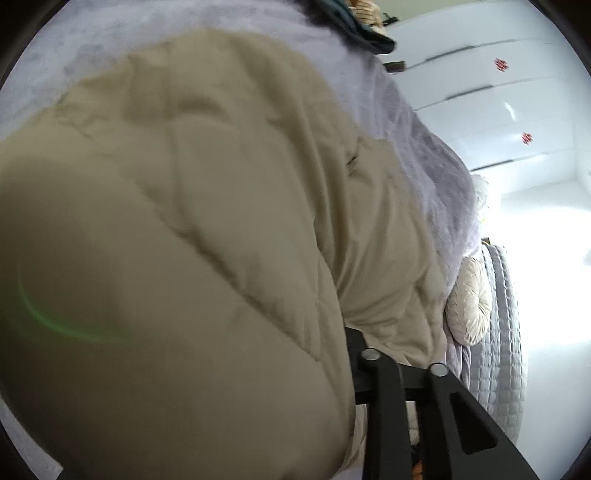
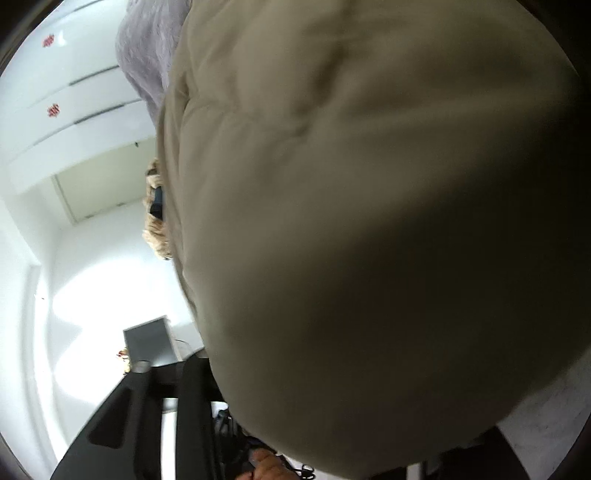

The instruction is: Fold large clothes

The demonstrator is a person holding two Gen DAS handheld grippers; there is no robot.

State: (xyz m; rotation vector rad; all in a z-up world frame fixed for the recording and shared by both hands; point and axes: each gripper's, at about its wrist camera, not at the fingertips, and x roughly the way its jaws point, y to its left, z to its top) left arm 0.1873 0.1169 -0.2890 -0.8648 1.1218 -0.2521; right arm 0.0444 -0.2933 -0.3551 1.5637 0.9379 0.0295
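Note:
A beige quilted padded coat (image 1: 192, 221) fills most of the left wrist view and lies on a lilac-grey plush blanket (image 1: 424, 147). Its folds gather toward my left gripper (image 1: 364, 343) at the bottom right. The black bars there stand close together, the tips are buried in the fabric, and the gripper is shut on the coat's edge. In the right wrist view the same coat (image 2: 369, 221) bulges close to the lens. It covers the tips of my right gripper (image 2: 195, 360), whose bars also stand close together, shut on the coat.
White wardrobe doors (image 1: 480, 92) with small red stickers stand beyond the bed. A round cream cushion (image 1: 469, 302) and a grey quilted spread (image 1: 498, 332) lie at the bed's edge. Dark clothes (image 1: 358, 26) sit at the far end. A grey box (image 2: 151, 341) and a hand (image 2: 266, 465) show low down.

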